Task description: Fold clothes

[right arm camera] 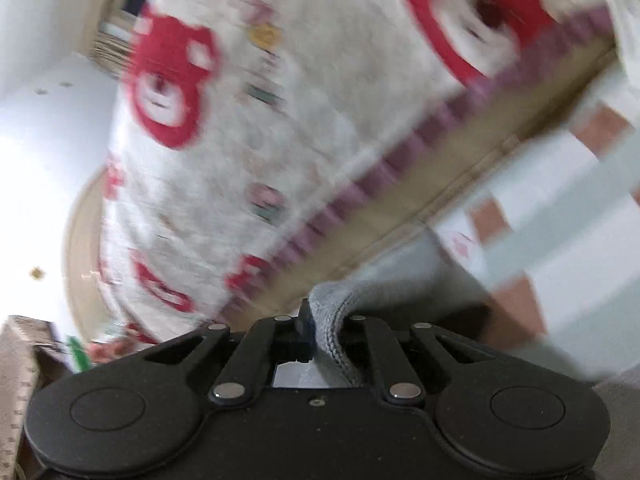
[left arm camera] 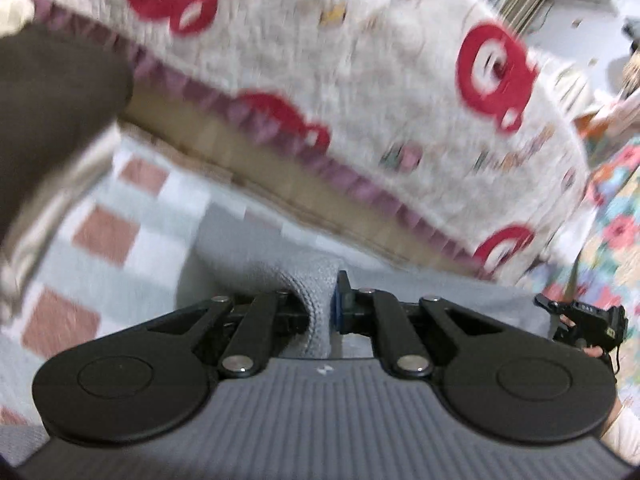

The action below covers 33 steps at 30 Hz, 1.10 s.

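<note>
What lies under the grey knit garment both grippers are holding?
Beneath the grey knit garment, a checked cloth shows at its edges. Whatever is directly under the garment is covered.

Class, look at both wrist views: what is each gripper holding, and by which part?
Both the left gripper and the right gripper are shut on the grey knit garment, each pinching a thick ribbed edge of it.

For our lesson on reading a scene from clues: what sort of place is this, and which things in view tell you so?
Probably a bedroom at home. A fleecy white blanket with red bear faces covers what looks like a bed, a pink-and-white checked cover lies beside it, and both grippers hold a grey knitted garment.
</note>
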Available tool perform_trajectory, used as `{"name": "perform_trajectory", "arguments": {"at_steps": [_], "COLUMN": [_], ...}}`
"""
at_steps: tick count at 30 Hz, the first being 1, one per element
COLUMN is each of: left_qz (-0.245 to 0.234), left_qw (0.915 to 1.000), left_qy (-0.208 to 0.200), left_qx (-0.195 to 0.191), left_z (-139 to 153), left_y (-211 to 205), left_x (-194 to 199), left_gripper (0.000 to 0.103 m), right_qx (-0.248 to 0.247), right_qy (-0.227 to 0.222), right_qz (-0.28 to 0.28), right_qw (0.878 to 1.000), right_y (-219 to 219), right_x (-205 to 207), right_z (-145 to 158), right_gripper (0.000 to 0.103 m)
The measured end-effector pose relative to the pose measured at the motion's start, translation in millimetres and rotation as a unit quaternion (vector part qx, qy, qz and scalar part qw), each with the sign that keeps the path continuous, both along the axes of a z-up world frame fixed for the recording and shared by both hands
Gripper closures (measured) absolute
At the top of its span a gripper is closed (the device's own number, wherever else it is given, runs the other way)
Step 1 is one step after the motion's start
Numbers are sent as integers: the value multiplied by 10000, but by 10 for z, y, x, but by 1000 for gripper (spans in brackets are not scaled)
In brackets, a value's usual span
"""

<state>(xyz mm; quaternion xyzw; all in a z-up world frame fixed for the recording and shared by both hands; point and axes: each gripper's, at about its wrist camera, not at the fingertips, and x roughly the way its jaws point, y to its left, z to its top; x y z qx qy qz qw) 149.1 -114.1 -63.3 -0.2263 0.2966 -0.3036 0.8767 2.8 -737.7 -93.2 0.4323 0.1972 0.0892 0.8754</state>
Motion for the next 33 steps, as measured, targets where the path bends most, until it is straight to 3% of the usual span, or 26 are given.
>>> {"name": "perform_trajectory", "arguments": {"at_steps": [5,12,24,29,33], "left_qz": [7,-468,-454,-371,-378], "left_qw": [9984,9916,9902,9902,9904], "left_qy": [-550,-1194,-1317,-1339,-1267], "left_qx": [-94,187,140,171,406], "left_z": [375,884,1161,1190,1299], "left_y": [262,585,1158,1126,933], "left_x": [-178,-525,-1425,-1514,-1178], "left_gripper": [96,96,98,98,98], "right_qx": [-344,-712,-1039,-1138,-1349], "right_qy": [-576,-1058,-952,-906,-734], "right_qz": [16,10,257,363,550], "right_qw": [9977,9918,9897,9887,9866], "right_y": [102,203,707,837,753], "right_x": [-219,-729,-1929,-1981,-1704], "right_z": [743,1394,1589,1622,1678], "right_gripper": [95,95,95,95,95]}}
